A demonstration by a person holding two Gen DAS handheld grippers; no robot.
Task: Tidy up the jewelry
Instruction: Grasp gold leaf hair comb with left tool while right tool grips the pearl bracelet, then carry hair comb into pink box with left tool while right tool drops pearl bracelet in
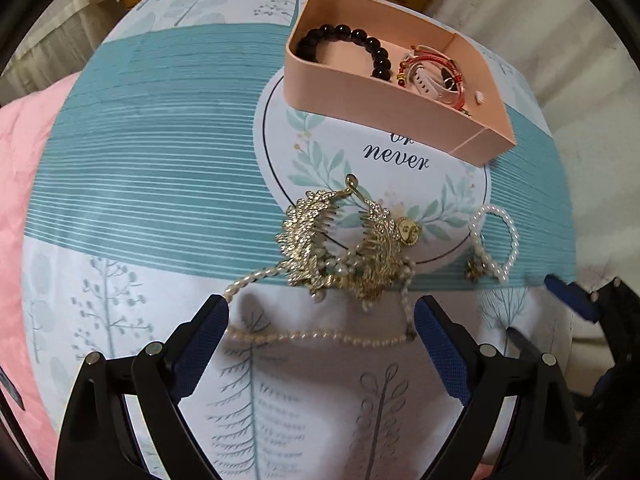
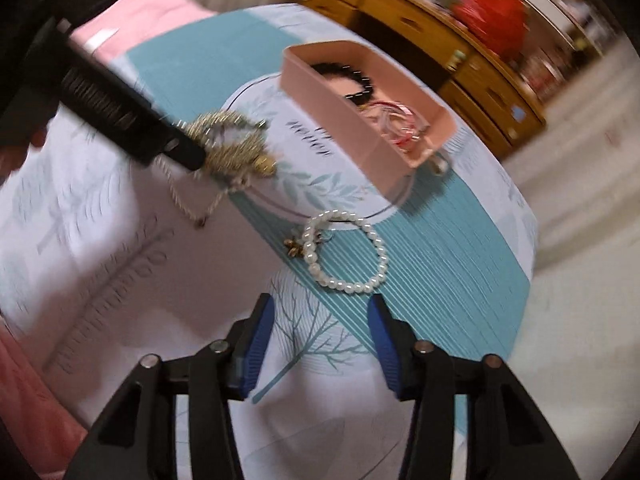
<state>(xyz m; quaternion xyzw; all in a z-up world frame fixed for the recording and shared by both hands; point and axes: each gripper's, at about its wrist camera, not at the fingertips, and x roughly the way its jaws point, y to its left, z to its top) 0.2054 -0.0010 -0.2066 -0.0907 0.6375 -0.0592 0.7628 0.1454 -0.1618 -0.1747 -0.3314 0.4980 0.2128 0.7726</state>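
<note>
Now both spread, empty: left hand-held gripper (image 1: 322,312) near gold hair comb (image 1: 340,244), right hand-held gripper (image 2: 320,316) near pearl bracelet (image 2: 345,256); pink box (image 1: 384,92) far.

Two close downward wrist views, both on pink box (image 1: 384,92).

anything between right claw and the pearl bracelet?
Nothing. In the right wrist view, only bare printed cloth separates the open right claw from the pearl bracelet, which lies flat just ahead of the fingertips.
</note>
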